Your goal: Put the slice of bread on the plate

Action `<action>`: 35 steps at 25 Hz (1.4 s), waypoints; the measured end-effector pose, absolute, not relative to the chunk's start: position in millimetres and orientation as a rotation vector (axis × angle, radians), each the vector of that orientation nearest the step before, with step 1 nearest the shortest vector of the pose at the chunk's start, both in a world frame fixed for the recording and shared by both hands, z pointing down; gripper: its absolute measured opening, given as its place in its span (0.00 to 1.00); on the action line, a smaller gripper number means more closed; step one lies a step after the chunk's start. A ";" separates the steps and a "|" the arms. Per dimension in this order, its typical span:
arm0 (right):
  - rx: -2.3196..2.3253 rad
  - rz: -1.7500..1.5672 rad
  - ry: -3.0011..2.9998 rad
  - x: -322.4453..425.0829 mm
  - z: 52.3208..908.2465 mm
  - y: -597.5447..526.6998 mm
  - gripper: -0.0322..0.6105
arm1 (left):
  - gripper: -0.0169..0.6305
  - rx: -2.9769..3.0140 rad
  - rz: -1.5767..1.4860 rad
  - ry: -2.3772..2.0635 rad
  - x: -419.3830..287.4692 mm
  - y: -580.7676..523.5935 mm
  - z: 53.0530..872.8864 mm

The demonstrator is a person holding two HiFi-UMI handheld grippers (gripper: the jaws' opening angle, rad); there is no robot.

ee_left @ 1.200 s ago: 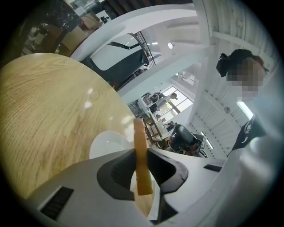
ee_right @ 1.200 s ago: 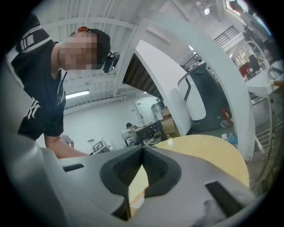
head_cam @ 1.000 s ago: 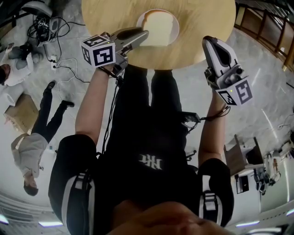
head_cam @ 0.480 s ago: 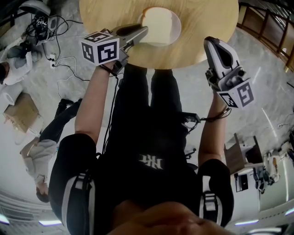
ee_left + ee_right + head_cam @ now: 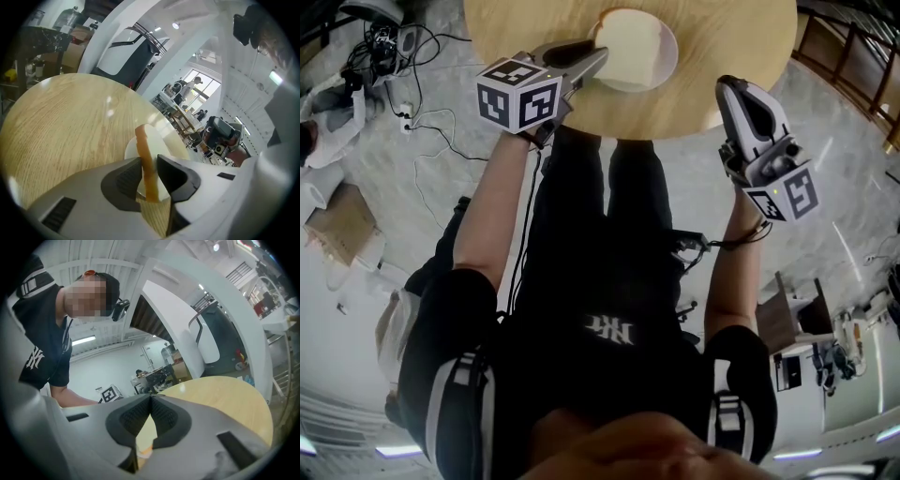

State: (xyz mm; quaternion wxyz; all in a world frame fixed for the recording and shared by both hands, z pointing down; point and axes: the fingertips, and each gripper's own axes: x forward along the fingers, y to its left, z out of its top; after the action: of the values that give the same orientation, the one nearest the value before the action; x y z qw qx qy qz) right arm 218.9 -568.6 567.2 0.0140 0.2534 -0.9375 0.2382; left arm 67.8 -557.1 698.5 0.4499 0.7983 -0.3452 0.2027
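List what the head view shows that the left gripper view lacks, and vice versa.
Head view only: the right claw and the person's black trousers. Left gripper view only: the brown crust of the pale bread slice, between the jaws of the left claw, which have just been opening. Both: light-wood round table, white plate, bread.

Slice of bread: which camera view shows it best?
Head view: the pale square slice of bread lies face-up on the round white plate. Left gripper view shows only its crust edge-on; right gripper view shows nothing clear.

Plate (image 5: 667, 56) rim partly behind left gripper (image 5: 598, 58); table (image 5: 731, 56) far side off-frame.
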 end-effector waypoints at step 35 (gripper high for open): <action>0.835 0.611 -2.939 202.0 518.3 -559.0 0.06 | 0.16 2.296 0.390 -0.984 68.0 -566.6 643.5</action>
State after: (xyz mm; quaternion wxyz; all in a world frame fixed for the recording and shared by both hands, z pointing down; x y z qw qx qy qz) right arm 202.0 -559.0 518.3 0.0128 0.2680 -0.9432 0.1962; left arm 68.0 -566.6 643.5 0.3019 0.8658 -0.3709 0.1471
